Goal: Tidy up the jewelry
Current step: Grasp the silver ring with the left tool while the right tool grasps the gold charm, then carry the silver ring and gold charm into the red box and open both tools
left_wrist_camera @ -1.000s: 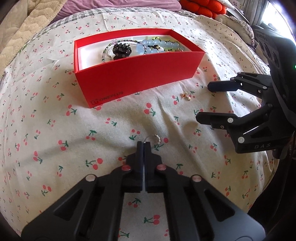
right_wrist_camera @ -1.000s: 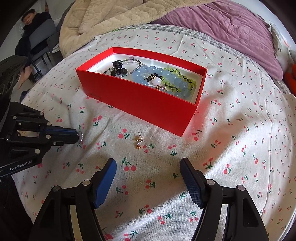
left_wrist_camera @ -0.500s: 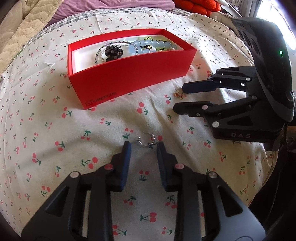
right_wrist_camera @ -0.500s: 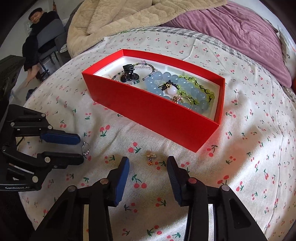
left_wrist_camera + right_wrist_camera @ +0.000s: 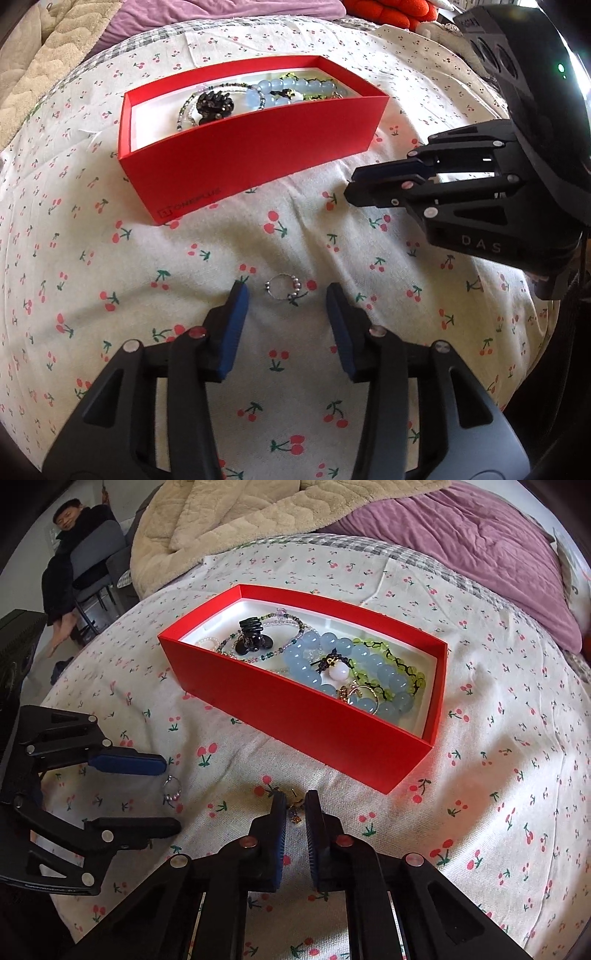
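Two loose pieces lie on the cherry-print bedspread (image 5: 110, 229) outside the red box (image 5: 255, 155). One small gold earring (image 5: 294, 809) sits between the closed tips of the right gripper (image 5: 295, 805), lower centre of the right wrist view; most of it is hidden by the pads, so its shape and heading cannot be read, and in the left wrist view it is fully masked by that gripper (image 5: 352, 192), whose fingers meet at the right of the frame. One beaded ring (image 5: 284, 289) lies flat on the cloth, its beads on the right part of the loop, between the blue pads of the left gripper (image 5: 284, 295) and touching neither; those jaws are opening. In the right wrist view the same ring (image 5: 172, 789) appears at lower left between the two left fingers. The box runs with its long axis from upper left to lower right in the right wrist view, open top up, holding a blue bead bracelet (image 5: 384, 672), a green bead bracelet (image 5: 397, 661), a black hair clip (image 5: 253, 637) and thin bead strands, tangled and hard to separate. A person sits at the upper left corner, partly cut off.
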The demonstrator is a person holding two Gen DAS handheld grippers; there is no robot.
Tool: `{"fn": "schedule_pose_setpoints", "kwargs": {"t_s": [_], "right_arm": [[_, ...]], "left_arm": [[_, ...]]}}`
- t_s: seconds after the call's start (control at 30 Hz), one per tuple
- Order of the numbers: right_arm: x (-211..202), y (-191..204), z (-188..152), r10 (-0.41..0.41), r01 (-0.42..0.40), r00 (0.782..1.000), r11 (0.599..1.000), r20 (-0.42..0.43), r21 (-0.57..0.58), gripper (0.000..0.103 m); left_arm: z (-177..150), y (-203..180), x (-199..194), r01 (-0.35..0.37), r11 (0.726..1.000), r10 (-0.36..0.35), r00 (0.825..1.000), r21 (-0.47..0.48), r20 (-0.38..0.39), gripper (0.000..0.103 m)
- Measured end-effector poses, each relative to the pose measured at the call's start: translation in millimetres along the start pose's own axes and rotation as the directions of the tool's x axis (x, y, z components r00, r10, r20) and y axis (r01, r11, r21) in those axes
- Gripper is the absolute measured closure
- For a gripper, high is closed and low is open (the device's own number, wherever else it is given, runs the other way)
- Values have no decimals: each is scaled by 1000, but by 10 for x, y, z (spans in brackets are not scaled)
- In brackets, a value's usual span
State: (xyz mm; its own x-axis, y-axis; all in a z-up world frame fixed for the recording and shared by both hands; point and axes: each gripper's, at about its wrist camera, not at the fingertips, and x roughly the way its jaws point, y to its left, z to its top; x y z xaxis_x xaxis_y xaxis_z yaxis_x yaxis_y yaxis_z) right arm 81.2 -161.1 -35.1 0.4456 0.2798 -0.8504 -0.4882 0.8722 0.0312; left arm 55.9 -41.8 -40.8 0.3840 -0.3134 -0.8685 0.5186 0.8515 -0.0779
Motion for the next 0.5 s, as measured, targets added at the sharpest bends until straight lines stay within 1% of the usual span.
{"fn": "schedule_pose_setpoints", "kwargs": {"t_s": [0.17, 0.3, 0.43, 0.47, 0.5], "right_arm": [[-73, -1, -19, 10, -10, 1000, 1000, 5, 7, 93], [-121, 27, -18, 14, -14, 1000, 1000, 14, 4, 93], [-154, 22, 1, 16, -16, 1000, 1000, 23, 7, 93], [-158, 22, -1, 16, -16, 1000, 1000, 23, 8, 93], [-165, 21, -1, 15, -15, 1000, 1000, 23, 9, 93]], "left_arm": [[32, -64, 49, -15, 1000, 15, 1000, 25, 2, 59], [47, -93, 63, -2, 1000, 2, 1000, 28, 1, 71], [63, -119, 68, 1, 1000, -1, 1000, 25, 1, 77], [60, -121, 67, 1, 1000, -1, 1000, 23, 1, 80], [60, -121, 66, 1, 1000, -1, 1000, 20, 2, 82]]}}
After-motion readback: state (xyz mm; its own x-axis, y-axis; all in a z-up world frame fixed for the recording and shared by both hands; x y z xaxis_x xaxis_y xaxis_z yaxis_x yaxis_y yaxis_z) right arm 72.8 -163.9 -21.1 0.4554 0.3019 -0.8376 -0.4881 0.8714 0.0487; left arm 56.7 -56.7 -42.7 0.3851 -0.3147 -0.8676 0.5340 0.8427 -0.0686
